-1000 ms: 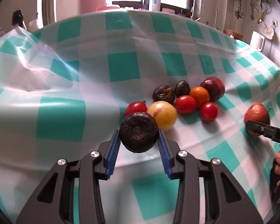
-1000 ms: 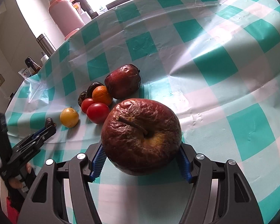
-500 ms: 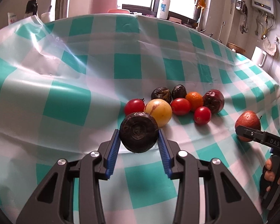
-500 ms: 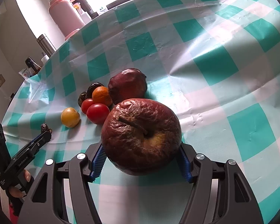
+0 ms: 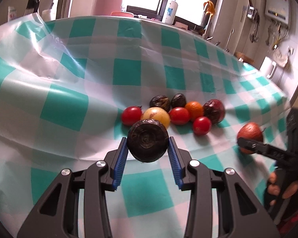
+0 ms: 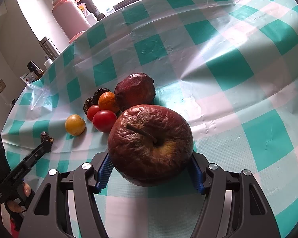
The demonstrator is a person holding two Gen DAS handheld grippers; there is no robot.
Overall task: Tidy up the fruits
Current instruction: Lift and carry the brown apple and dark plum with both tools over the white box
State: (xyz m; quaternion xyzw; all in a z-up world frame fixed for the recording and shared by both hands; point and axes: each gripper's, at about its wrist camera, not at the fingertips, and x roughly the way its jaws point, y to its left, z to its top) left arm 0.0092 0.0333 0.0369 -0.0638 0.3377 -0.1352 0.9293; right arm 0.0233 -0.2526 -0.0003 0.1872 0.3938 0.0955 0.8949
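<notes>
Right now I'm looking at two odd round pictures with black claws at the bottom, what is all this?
Those claws are hand-held grippers, one in each of a person's hands, each carrying a wide-angle camera looking along its fingers. The left gripper is clamped on a dark wrinkled fruit. The right gripper is clamped on a shrivelled apple. On the checked tablecloth lies a cluster: red tomatoes, a yellow fruit, an orange, and dark wrinkled ones. Each picture also catches the other gripper at its edge.
</notes>
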